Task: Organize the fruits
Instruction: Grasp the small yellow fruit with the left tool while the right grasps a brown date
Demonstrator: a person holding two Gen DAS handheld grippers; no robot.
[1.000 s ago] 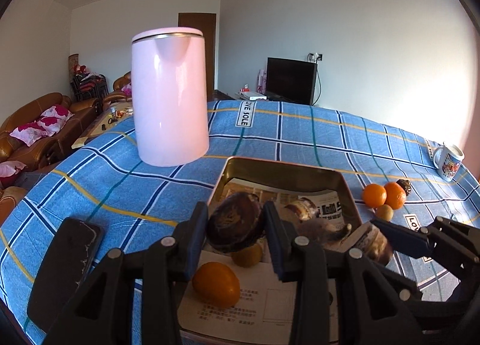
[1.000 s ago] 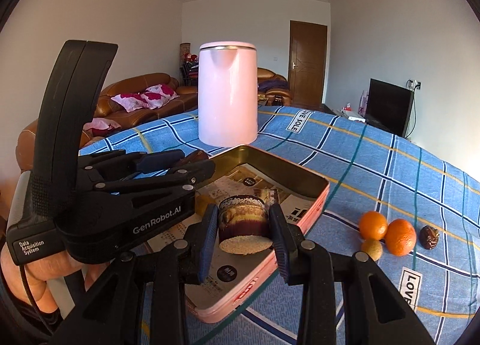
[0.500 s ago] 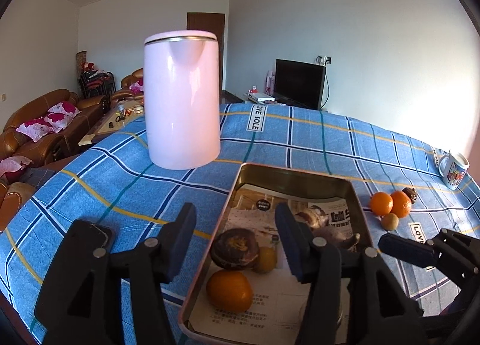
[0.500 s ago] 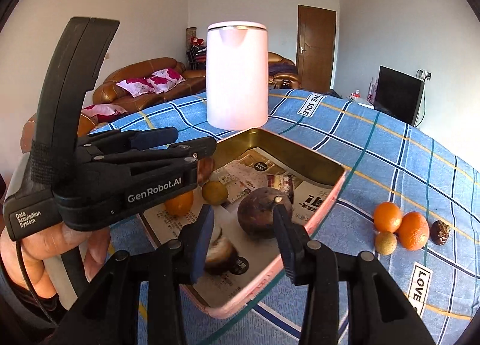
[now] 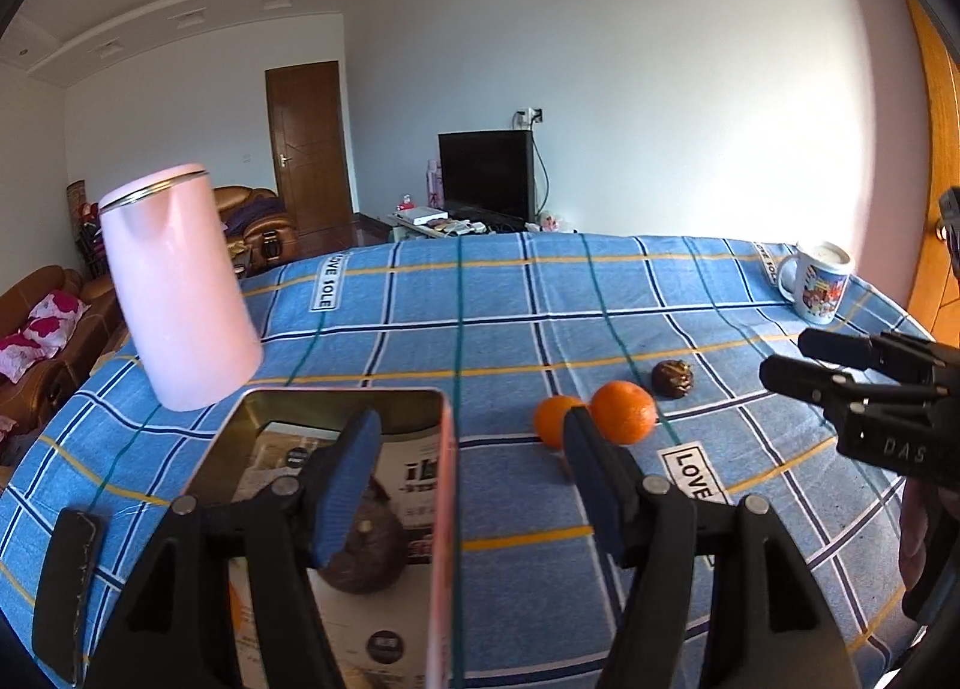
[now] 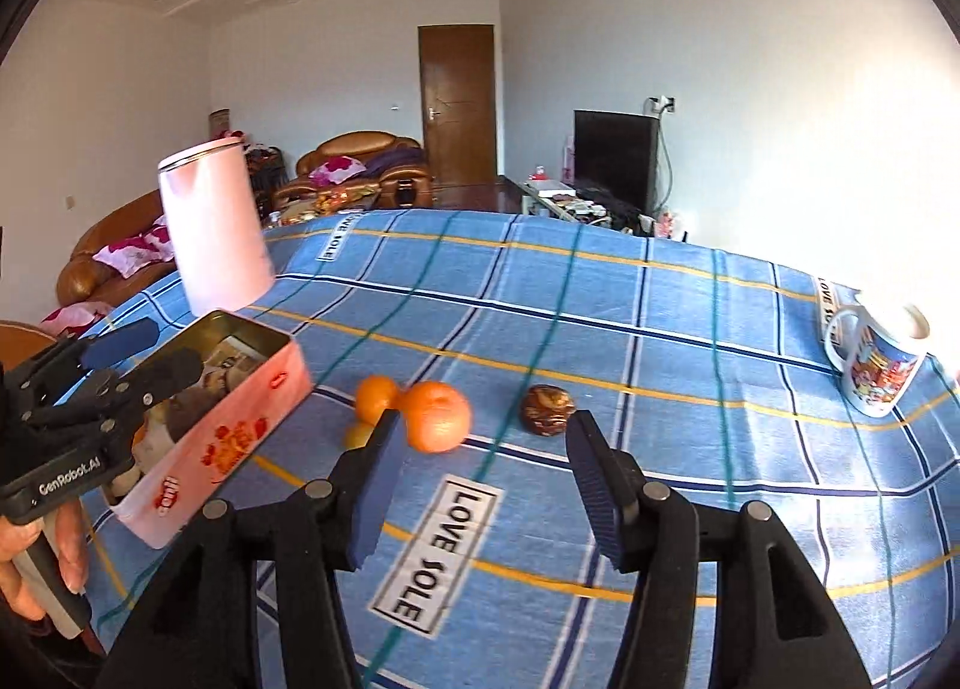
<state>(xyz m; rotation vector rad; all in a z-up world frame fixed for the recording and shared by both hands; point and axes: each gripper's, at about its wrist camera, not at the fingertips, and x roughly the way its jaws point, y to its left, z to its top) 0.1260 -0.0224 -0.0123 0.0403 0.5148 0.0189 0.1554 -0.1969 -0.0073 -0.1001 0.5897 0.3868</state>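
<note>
Both grippers, left gripper and right gripper, have just been opening and stand wide, empty, aimed at loose oranges at twelve o'clock, since the tin at nine o'clock collects fruit.

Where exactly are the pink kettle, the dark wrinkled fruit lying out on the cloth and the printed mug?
Tall pink kettle (image 6: 216, 233): right wrist view, middle of its body.
Dark brown wrinkled fruit (image 6: 546, 409): right wrist view, centre of its top.
White printed mug (image 5: 817, 285): left wrist view, on its printed side.
</note>
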